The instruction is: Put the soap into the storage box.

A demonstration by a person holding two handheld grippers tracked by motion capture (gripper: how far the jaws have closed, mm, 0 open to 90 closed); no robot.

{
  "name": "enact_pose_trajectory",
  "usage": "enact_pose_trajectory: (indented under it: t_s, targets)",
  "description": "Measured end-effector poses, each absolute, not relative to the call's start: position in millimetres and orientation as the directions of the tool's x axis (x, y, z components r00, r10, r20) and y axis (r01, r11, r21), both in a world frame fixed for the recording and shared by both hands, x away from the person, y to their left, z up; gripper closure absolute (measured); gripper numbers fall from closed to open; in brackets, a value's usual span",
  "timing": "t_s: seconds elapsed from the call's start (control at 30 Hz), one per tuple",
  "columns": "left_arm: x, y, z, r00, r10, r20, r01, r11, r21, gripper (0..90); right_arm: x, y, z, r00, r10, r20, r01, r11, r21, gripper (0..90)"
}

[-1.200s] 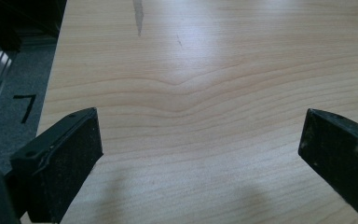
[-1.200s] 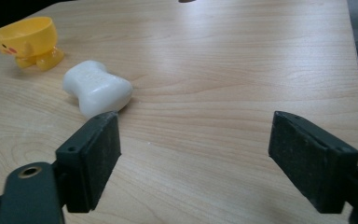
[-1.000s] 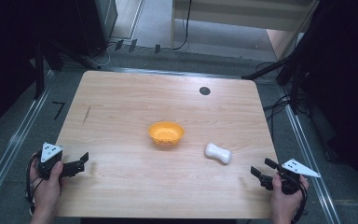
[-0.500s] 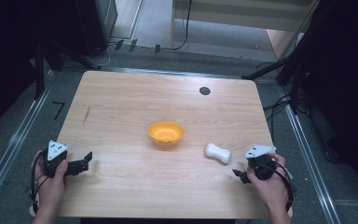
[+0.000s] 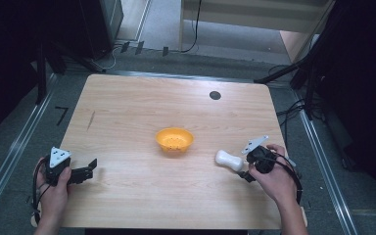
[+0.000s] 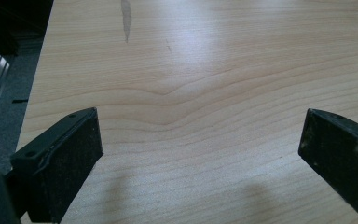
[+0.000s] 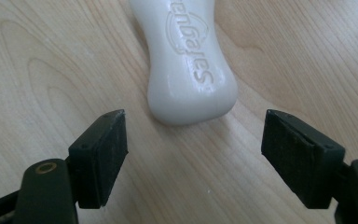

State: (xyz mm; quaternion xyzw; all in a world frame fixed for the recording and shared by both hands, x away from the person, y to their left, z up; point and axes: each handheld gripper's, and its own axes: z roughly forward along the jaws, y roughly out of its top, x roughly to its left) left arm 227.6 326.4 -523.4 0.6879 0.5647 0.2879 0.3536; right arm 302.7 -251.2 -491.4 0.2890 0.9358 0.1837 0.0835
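Your right gripper (image 7: 193, 144) has its fingers spread wide, aimed at a white soap bar (image 7: 189, 60) lying on the desk (image 5: 127, 122) just ahead, near end between the fingertips, long axis pointing away. Raised letters on it are too partial to read. Your left gripper (image 6: 200, 154), fingers open and empty, sits well apart, so the right is nearer.

The pale, grained wooden table (image 7: 37, 65) is showing a smooth satin sheen. The glossy white waisted plastic-looking bar (image 7: 189, 60) is bearing embossed lettering. The matt black jaws are looking slightly rough.
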Motion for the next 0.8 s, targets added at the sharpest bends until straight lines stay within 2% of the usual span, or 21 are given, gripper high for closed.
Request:
enact_pose_trajectory:
  t_s: [0.8]
  targets:
    - [228.0, 326.4, -523.4, 0.198, 0.980, -0.005, 0.573, -0.111, 0.812, 0.0, 335.0, -209.3, -496.0, -0.860, 0.509, -0.030, 0.476, 0.821, 0.315, 29.7]
